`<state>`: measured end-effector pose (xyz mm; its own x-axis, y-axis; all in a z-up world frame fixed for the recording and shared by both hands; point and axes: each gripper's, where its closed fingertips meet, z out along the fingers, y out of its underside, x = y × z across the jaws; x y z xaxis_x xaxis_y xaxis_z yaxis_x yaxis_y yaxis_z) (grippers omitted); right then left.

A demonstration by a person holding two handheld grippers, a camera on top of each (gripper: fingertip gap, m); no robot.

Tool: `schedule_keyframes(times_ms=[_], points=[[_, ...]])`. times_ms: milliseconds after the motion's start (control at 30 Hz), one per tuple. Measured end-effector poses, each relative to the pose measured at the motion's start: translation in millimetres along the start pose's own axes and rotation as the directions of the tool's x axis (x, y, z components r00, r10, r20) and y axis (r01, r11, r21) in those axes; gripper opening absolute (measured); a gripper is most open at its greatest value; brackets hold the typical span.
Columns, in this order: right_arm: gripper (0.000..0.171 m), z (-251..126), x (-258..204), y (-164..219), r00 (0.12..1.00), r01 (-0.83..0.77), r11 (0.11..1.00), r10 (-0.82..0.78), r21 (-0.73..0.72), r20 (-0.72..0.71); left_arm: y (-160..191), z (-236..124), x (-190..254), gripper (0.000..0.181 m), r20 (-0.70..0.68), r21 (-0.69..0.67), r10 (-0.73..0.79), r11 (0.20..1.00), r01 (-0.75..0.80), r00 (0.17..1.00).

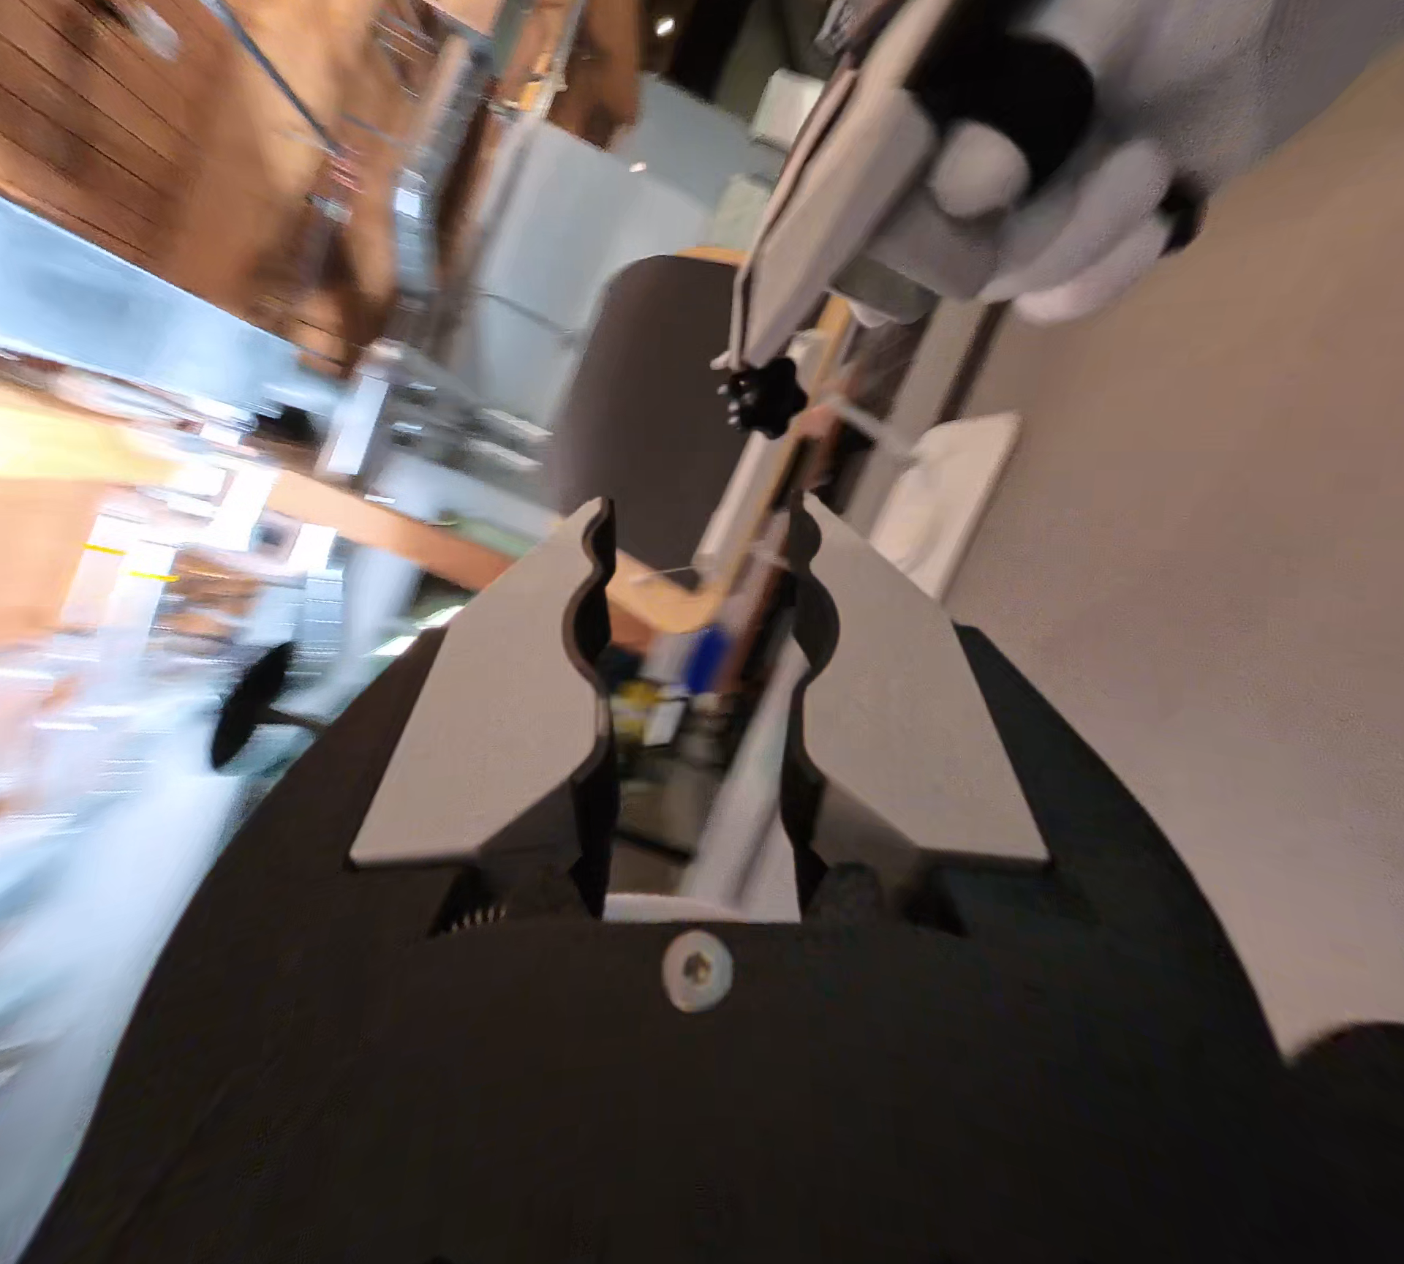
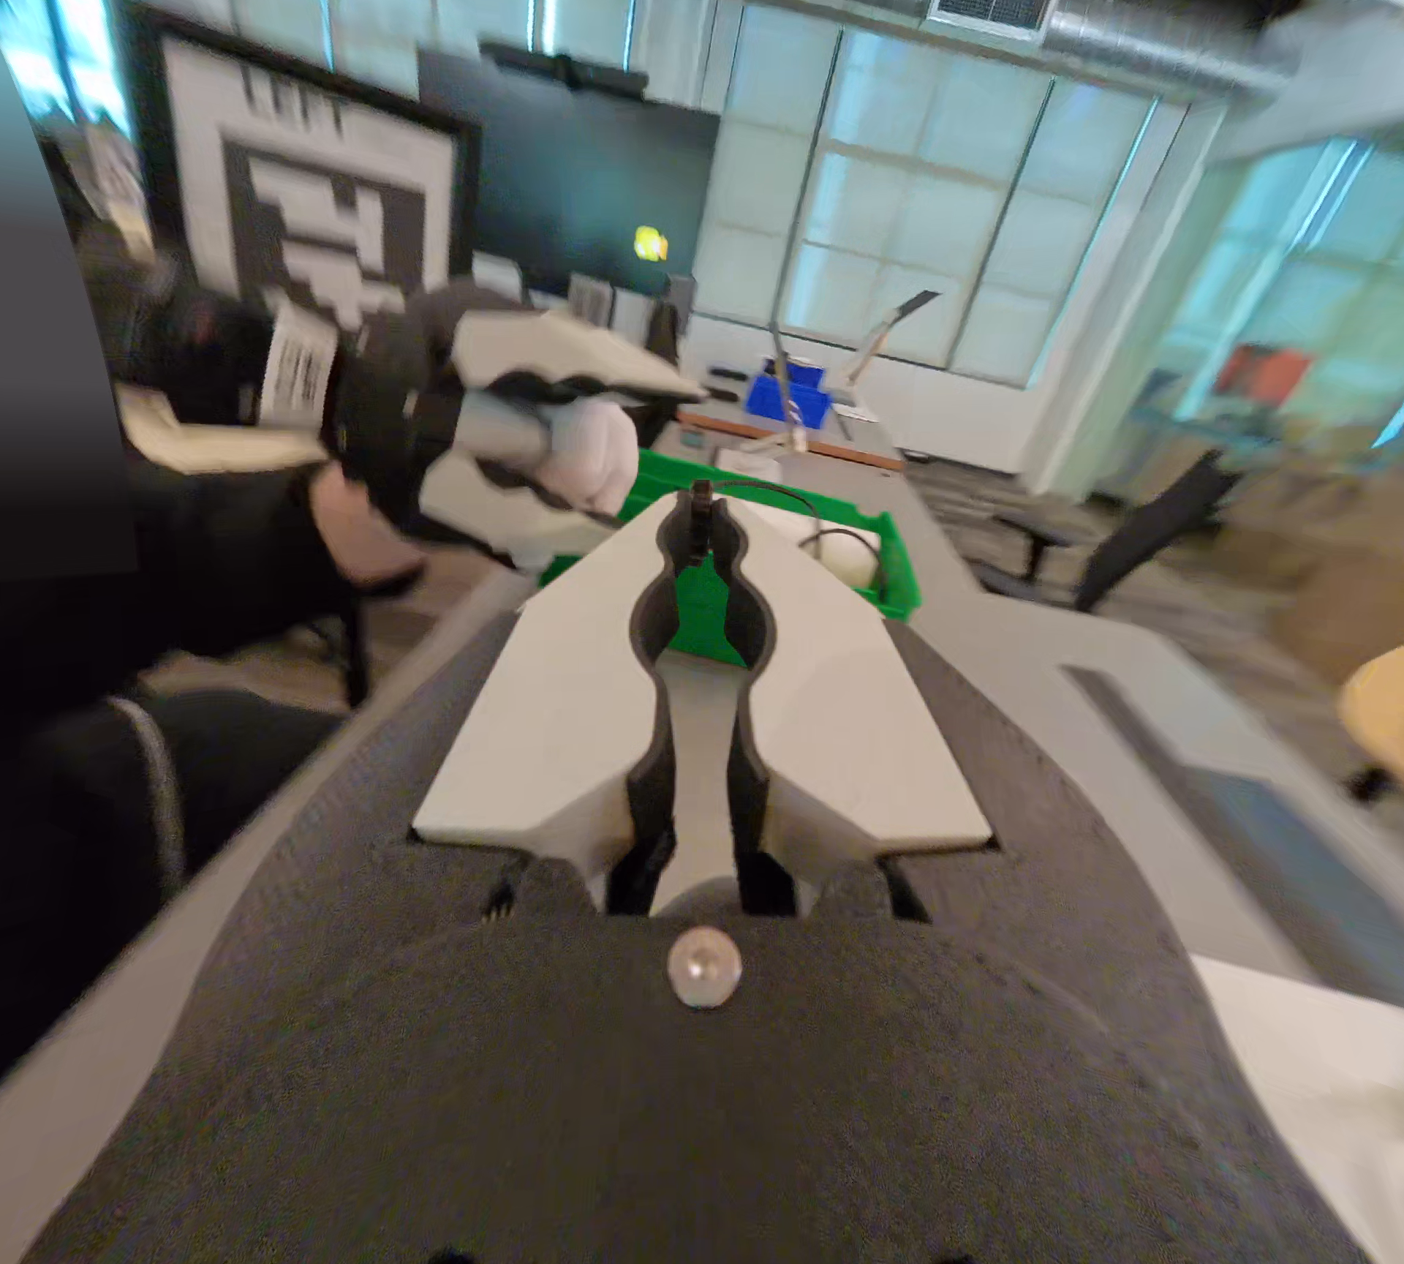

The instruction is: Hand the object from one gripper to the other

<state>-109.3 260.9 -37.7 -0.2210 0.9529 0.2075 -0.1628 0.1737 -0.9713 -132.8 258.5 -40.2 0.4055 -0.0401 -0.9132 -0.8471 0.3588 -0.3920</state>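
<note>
1. The right gripper (image 2: 700, 519) is pinching a small black knob-like object (image 2: 700, 515) at the very tips of its fingers, with the wider scallops behind the tips empty. The object is held in the air above and in front of a green bin (image 2: 874, 566).
2. The left gripper (image 1: 703, 517) is standing with its fingers apart and nothing between them; in its own view the object (image 1: 763, 398) is sitting just beyond and slightly right of its tips, not touching them.
3. To do the handover well, the left gripper probably needs to line its gap up on the black lobed head, which is sticking out past the right gripper's tips, and clamp firmly there before the right one lets go. The thing is small, so a shallow or off-centre bite could let it drop.
4. The left wrist view is showing the object's lobed, star-like face and the gloved hand (image 1: 1064, 239) holding the right gripper (image 1: 737, 357); the right wrist view is showing the object only edge-on.
5. The right wrist view alone is showing the bin on the table (image 2: 950, 619) and the left gripper (image 2: 653, 452) approaching from the left, fingers apart.
</note>
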Motion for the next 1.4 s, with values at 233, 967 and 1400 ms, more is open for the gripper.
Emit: schedule_keyframes(times_ms=[233,967,1400], points=[[0.003,1,1,5,0.937,-0.333,0.942,0.326,0.041,0.122,-23,10,17,0.028,0.243,-0.096,0.523,0.851,-0.516,0.817],[0.003,-1,2,-4,0.824,-0.554,0.828,0.529,0.093,0.201,-26,16,15,0.006,0.252,-0.118,0.713,0.693,-0.711,0.654],[0.019,0,13,3,0.834,-0.549,0.829,0.536,0.103,0.128,-24,20,18,0.003,0.202,-0.108,0.665,0.744,-0.659,0.719]])
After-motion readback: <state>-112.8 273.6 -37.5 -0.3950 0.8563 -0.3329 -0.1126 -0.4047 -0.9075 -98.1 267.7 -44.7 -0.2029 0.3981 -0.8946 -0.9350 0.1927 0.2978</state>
